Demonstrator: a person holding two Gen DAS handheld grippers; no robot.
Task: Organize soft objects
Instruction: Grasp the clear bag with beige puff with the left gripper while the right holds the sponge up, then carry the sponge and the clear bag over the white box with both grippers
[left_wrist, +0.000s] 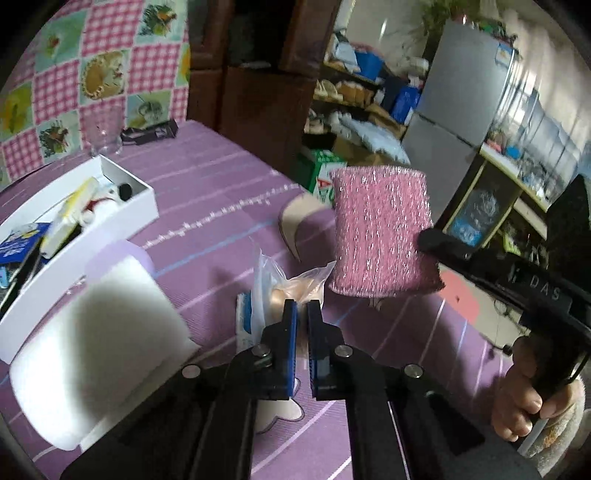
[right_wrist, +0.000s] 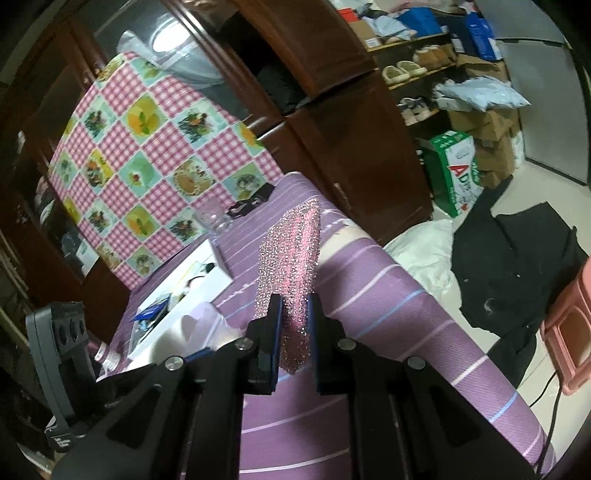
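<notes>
Right gripper (right_wrist: 294, 314) clamps glittery pink rectangular sponge (right_wrist: 291, 266) aloft, likely bound for white box (left_wrist: 125, 218) at ten o'clock; left gripper (left_wrist: 302, 314) pinches clear plastic bag (left_wrist: 295, 284) on the purple striped cloth (left_wrist: 221, 192).

Your left tongs (left_wrist: 302, 314): black angular plastic arms, blue ribbed pads, round silver screw heads at the pivots. Your right tongs (right_wrist: 294, 310): same black build, blue pad edges, silver screws; white lettering "DAS" along the body. Your right hand (left_wrist: 532, 391): bare skin, pale fingernails.

Glittery, rough pink sponge (left_wrist: 382, 230); striped woven purple cloth (left_wrist: 221, 192); glossy clear plastic bag (left_wrist: 284, 280).
</notes>
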